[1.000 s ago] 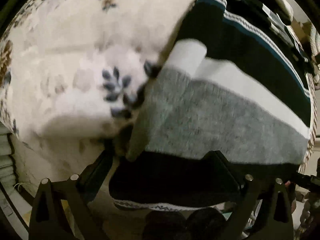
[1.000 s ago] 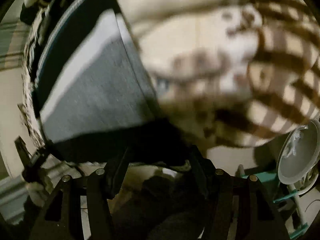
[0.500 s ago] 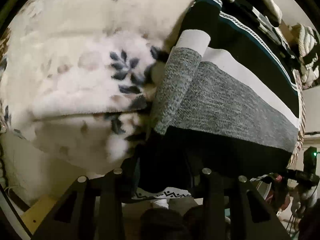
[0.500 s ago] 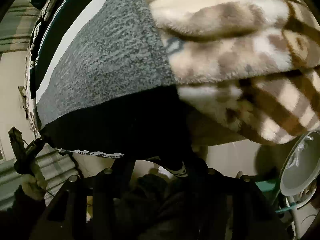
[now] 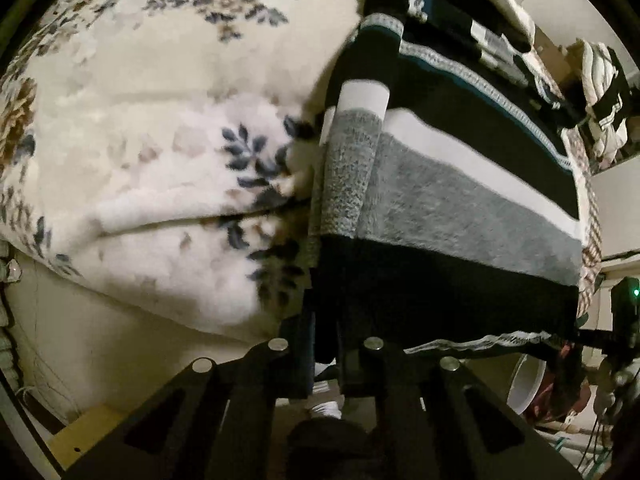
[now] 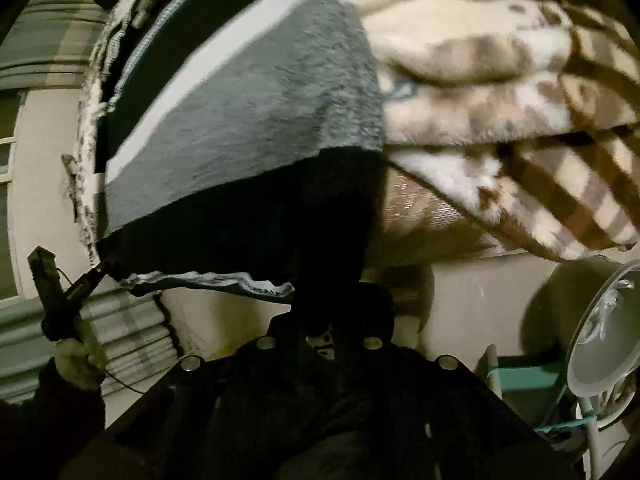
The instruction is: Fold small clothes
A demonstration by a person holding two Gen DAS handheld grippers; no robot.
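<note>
A striped knit sweater [image 5: 460, 216] with black, grey and white bands lies on the bed, its black hem hanging over the near edge. My left gripper [image 5: 326, 344] is shut on the hem's left corner, where a sleeve [image 5: 352, 168] is folded over the body. In the right wrist view the same sweater [image 6: 248, 120] shows, and my right gripper [image 6: 332, 312] is shut on the hem's right corner. The left gripper [image 6: 80, 284] also shows there at the far left, holding the patterned hem edge.
A cream floral blanket [image 5: 140, 140] covers the bed left of the sweater. A brown checked blanket [image 6: 520, 120] lies to its right. More clothes [image 5: 600, 92] are piled behind. A white fan [image 6: 600, 332] stands on the floor at right.
Both grippers have closed onto the hem corners and drawn back toward the bed's edge, pulling the hem down over it. The sweater now lies stretched flatter.
</note>
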